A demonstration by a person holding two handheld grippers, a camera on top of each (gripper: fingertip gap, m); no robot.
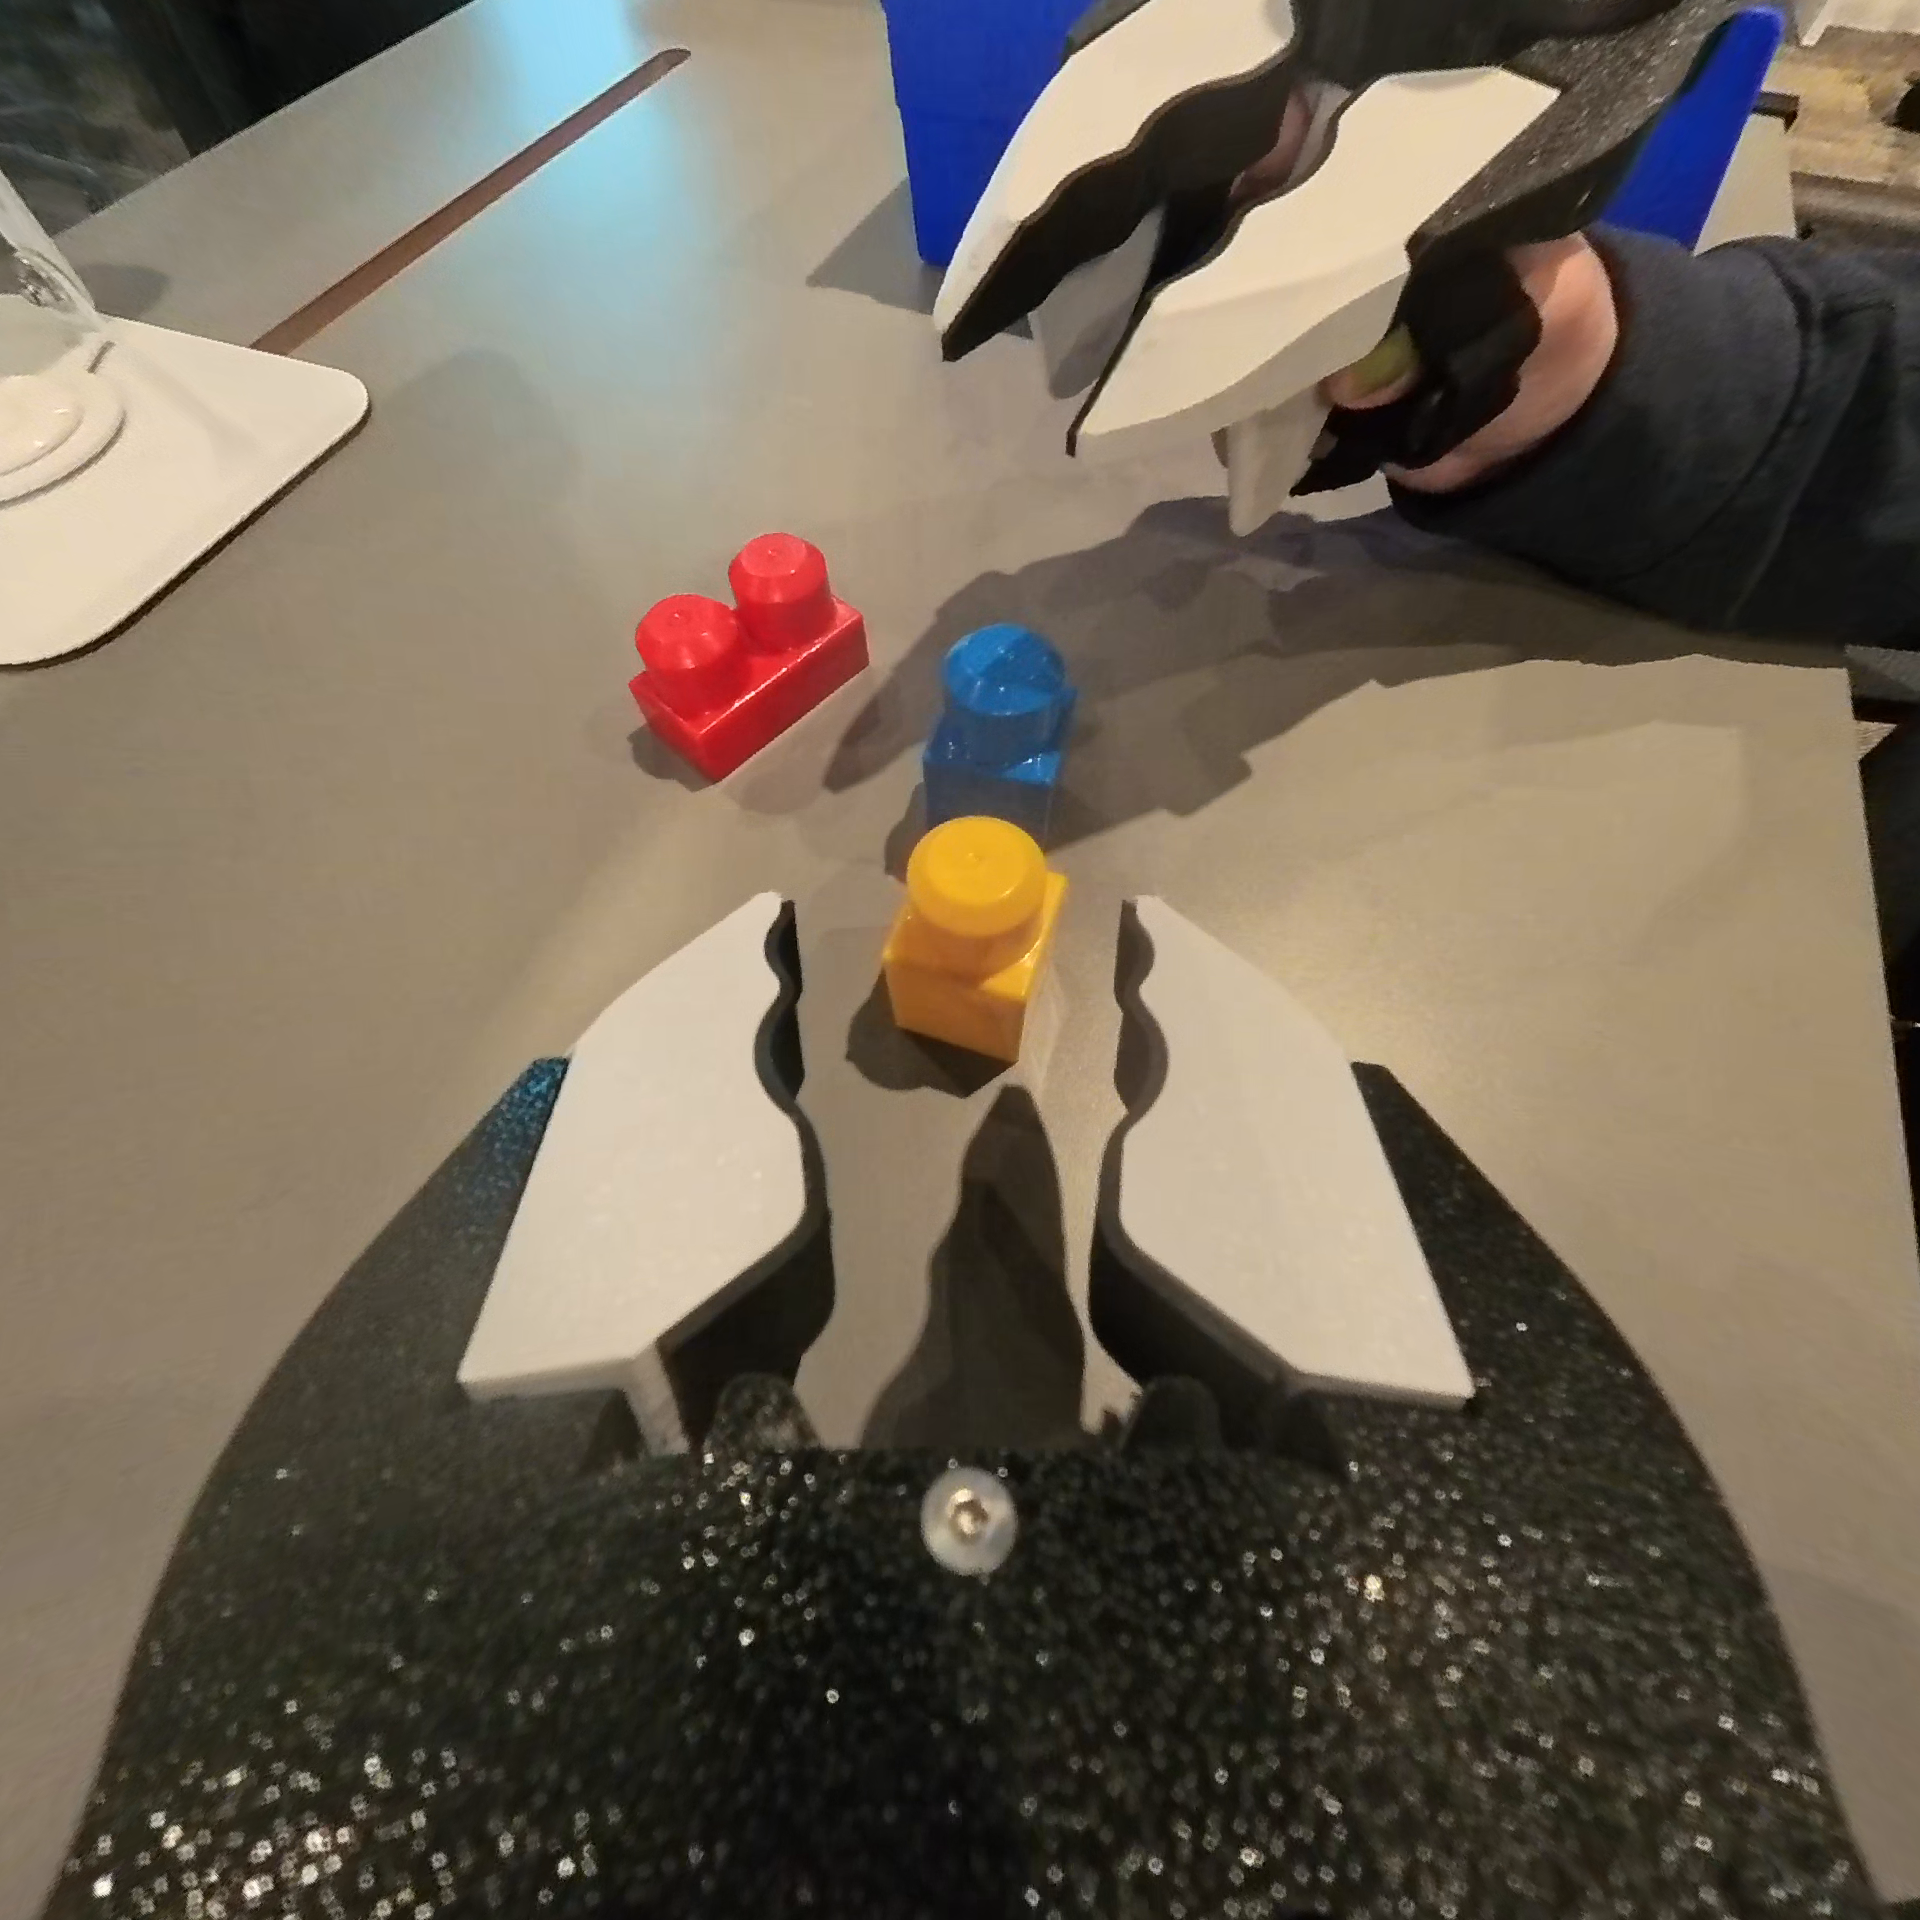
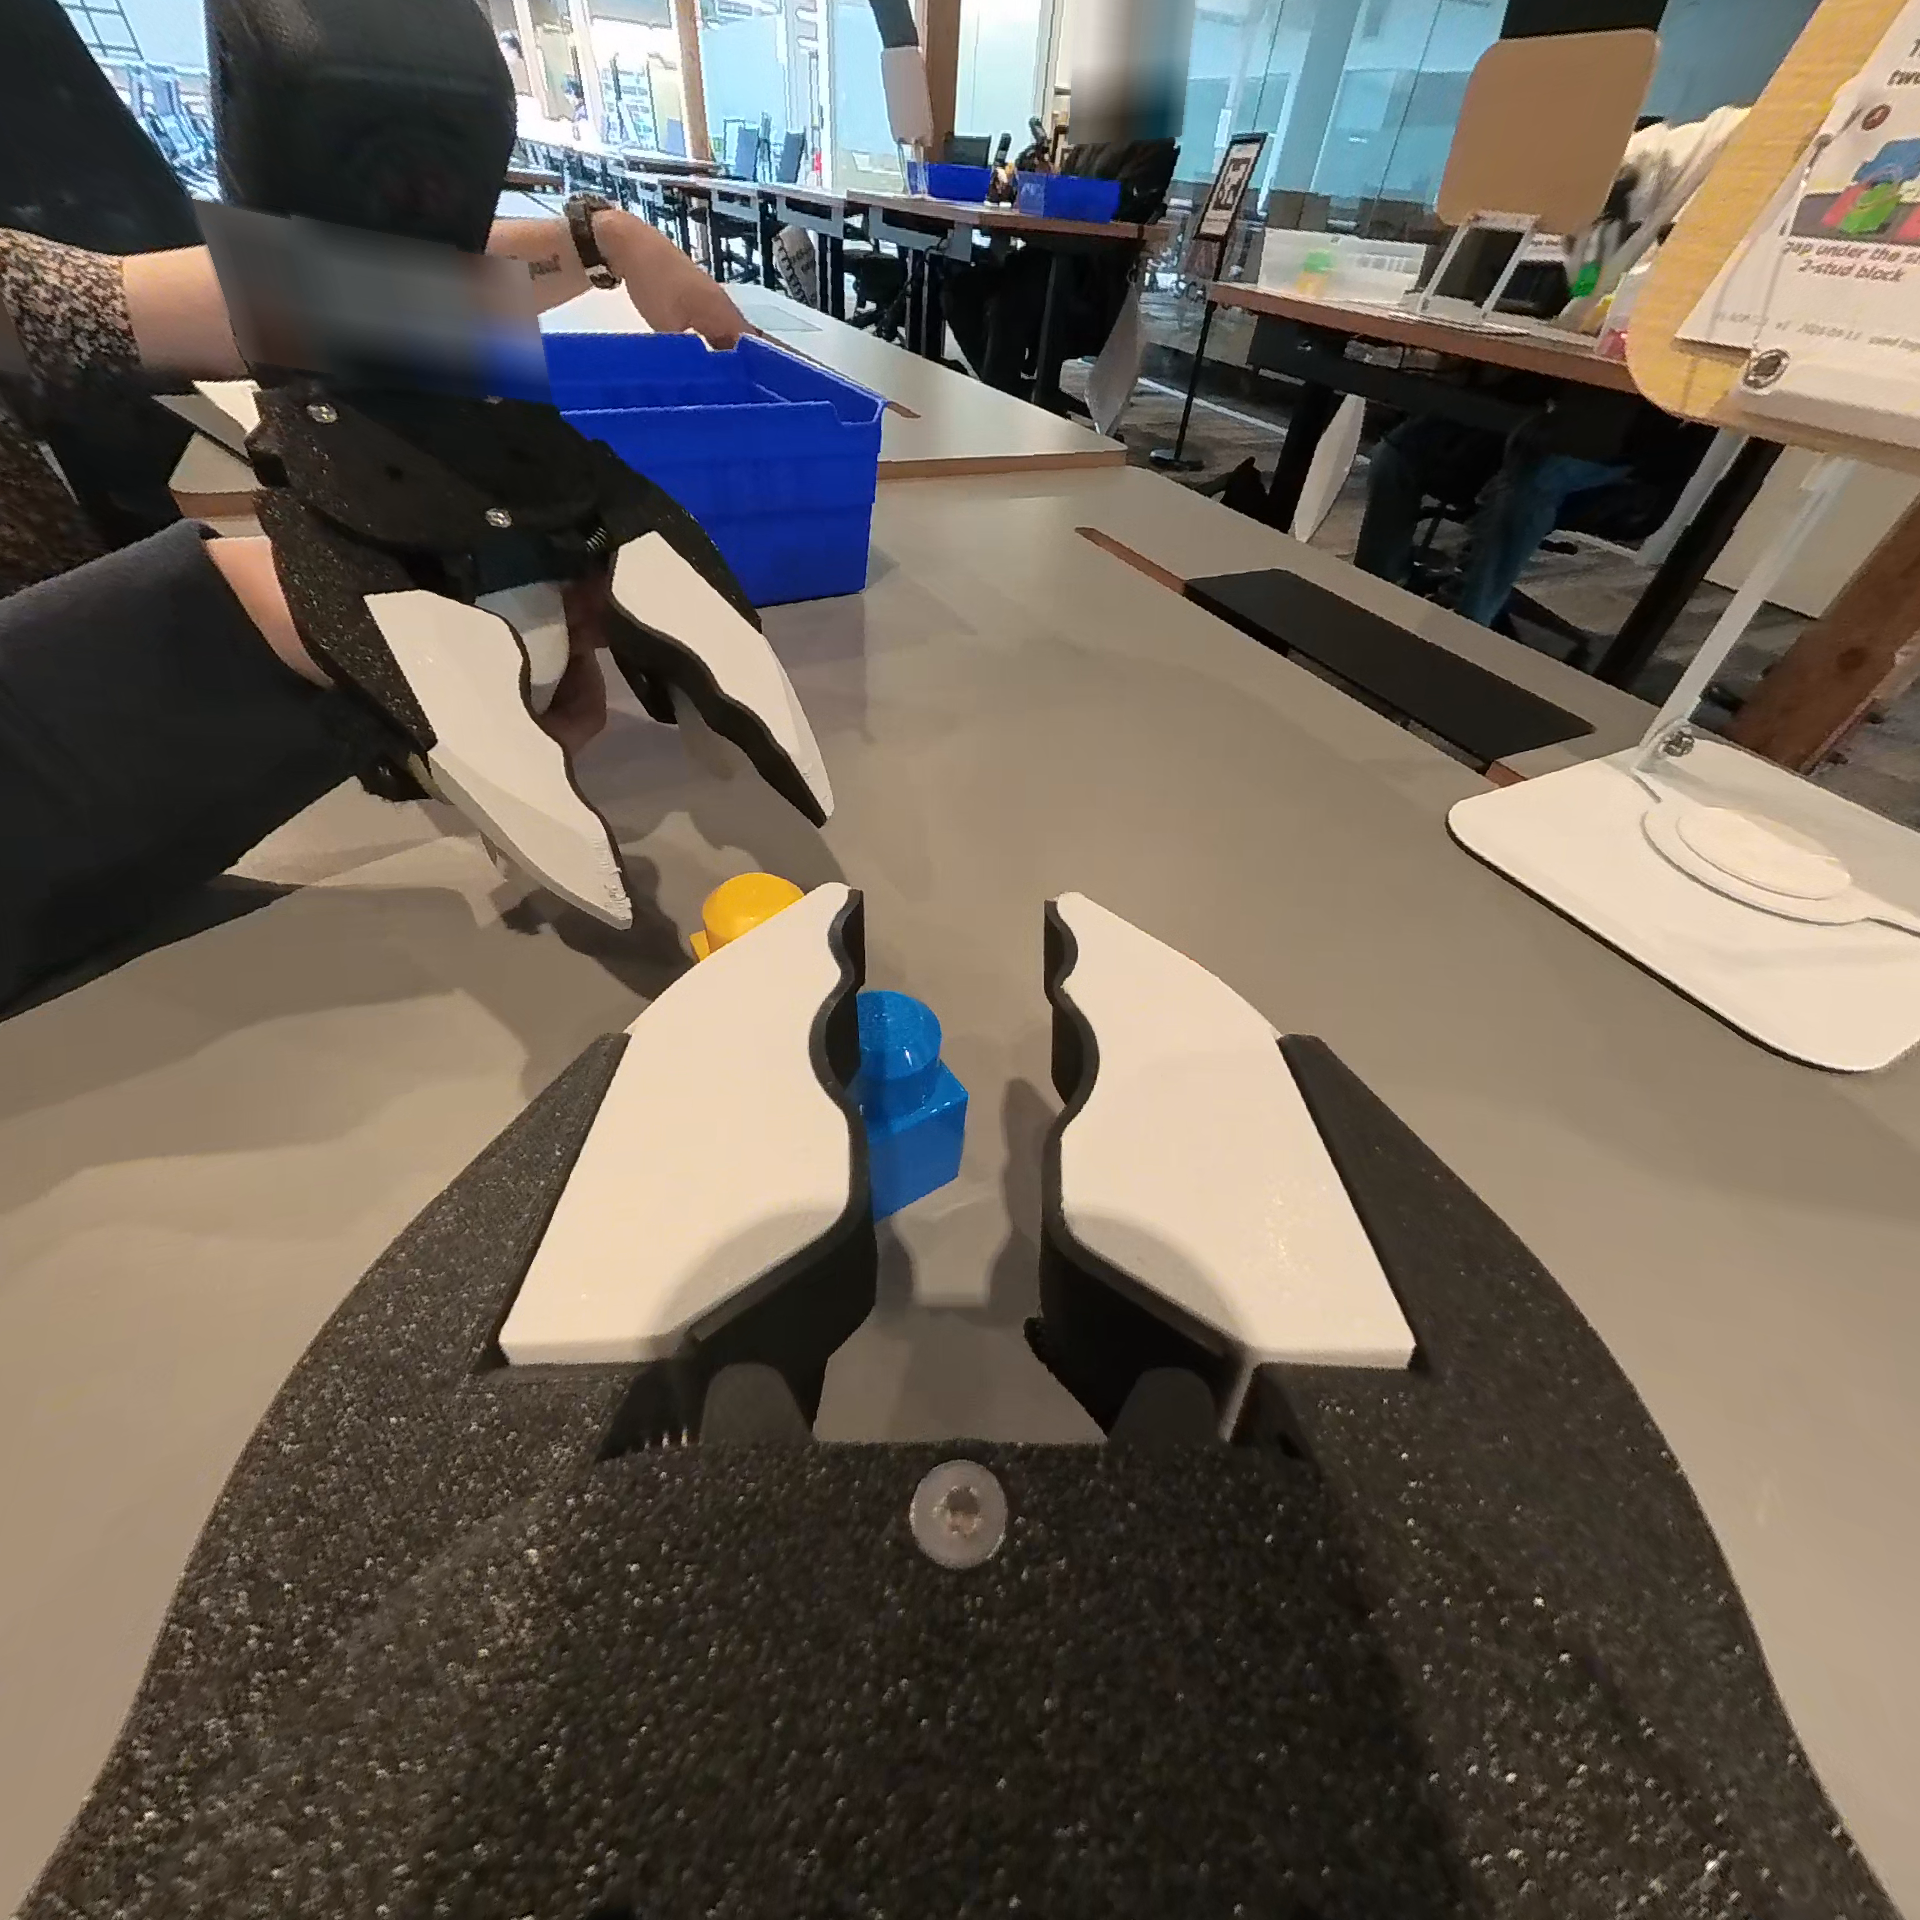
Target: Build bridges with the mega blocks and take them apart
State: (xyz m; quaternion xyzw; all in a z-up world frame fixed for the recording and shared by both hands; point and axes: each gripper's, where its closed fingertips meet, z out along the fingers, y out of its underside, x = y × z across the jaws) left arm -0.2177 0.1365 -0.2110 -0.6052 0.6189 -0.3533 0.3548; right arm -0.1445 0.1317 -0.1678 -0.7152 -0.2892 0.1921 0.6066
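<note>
Glossy moulded blocks stand on a smooth matte grey table [image 1: 312, 935]: a two-stud red block [image 1: 748, 681], a single-stud blue block [image 1: 997, 727] and a single-stud yellow block [image 1: 977, 945]. The left gripper [image 1: 956, 914] is spread clear of the yellow block. The right gripper [image 2: 951, 914] is parted above the blue block, gripping nothing.

From my right claw [image 2: 953, 956], its left finger [image 2: 727, 1091] hides most of the yellow block [image 2: 743, 906] and the blue block's [image 2: 914, 1101] near side. The red block never shows there. Beyond, the bin [image 1: 956, 125] is cut off by the frame's top.

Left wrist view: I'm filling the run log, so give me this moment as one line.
left tool: open, astride yellow block, no contact | right tool: raised, empty | blue block, red block: on table
</note>
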